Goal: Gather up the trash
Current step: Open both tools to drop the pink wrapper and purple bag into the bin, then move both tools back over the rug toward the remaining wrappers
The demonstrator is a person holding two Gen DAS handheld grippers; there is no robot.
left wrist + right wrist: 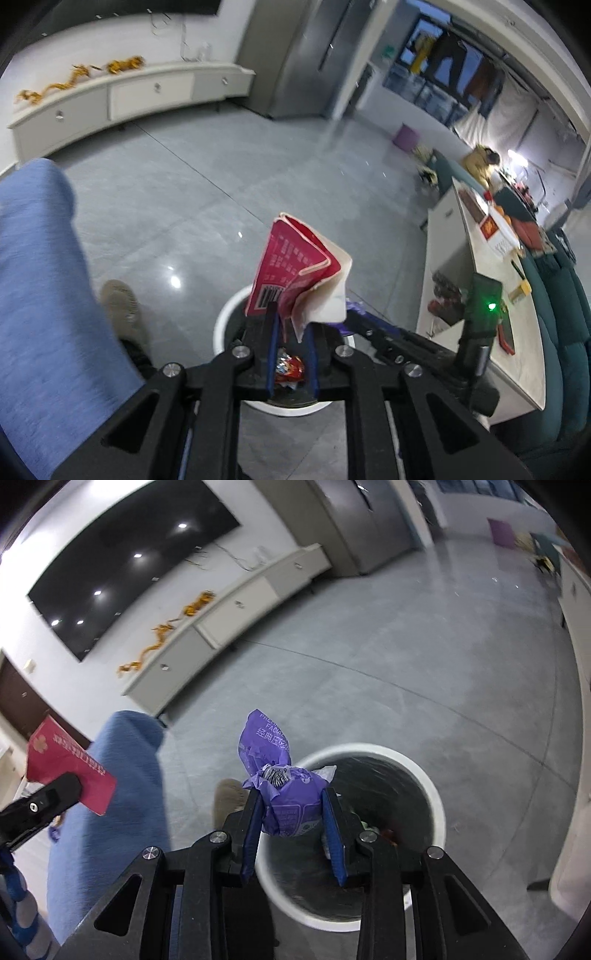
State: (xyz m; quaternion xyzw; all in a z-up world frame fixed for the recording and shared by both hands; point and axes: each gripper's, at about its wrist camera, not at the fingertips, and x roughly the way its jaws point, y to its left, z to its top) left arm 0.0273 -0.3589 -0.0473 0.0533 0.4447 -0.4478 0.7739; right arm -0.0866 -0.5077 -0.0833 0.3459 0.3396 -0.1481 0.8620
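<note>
Over white bin, L tool clamps red packet, R tool grips purple wrapper.

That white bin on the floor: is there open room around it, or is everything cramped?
Mostly open. Bare grey floor runs from the white bin to the long white cabinet. It is tighter beside the bin: a blue-clad leg and a shoe on one side, a pale counter on the other. Over the bin itself hang both grippers, holding a red packet and a purple wrapper.

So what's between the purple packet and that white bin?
Nothing but air: in the right wrist view the purple packet, clamped in the right gripper, hangs beside the white bin rim.
</note>
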